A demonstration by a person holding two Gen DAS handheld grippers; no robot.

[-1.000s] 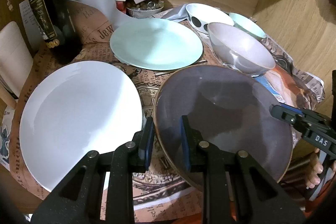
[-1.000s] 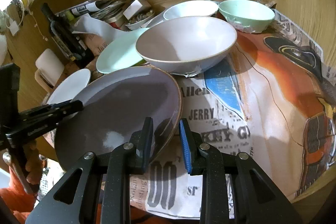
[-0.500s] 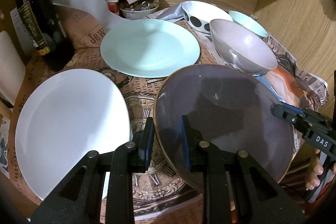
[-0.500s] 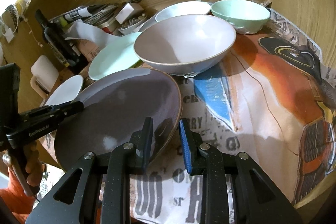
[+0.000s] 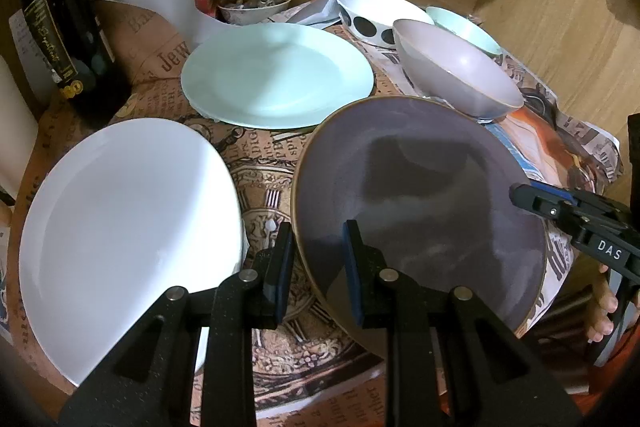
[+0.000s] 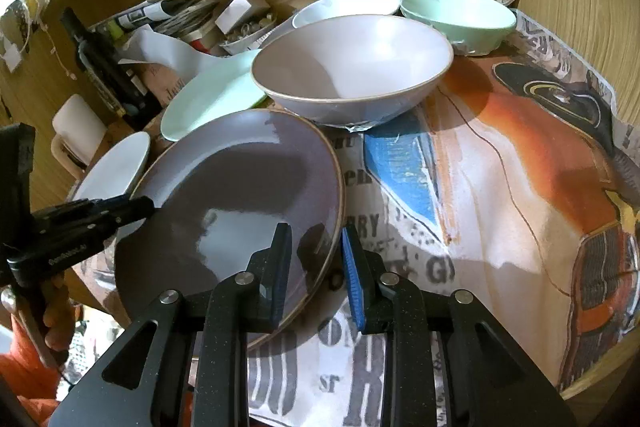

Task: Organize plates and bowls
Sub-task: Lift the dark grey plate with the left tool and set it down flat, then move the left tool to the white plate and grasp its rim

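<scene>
Left claw (image 5: pixel 316 263) and right claw (image 6: pixel 316 263) are each clamping opposite rims of the grey plate (image 5: pixel 420 195), which is sitting tilted beside the white plate (image 5: pixel 124 227).

grey-purple plate (image 5: pixel 420 187) with a thin tan rim; white plate (image 5: pixel 120 219); mint-green plate (image 5: pixel 276 75); pale lilac bowl (image 6: pixel 352 67), tan-edged; white bowl (image 5: pixel 372 15) with black dots; mint-green bowl (image 6: pixel 460 13); brown newsprint-pattern paper (image 5: pixel 256 155); orange, blue and black printed paper (image 6: pixel 520 155); black grippers with blue pads (image 6: pixel 354 267); wood-grain desk (image 6: pixel 580 387).
</scene>
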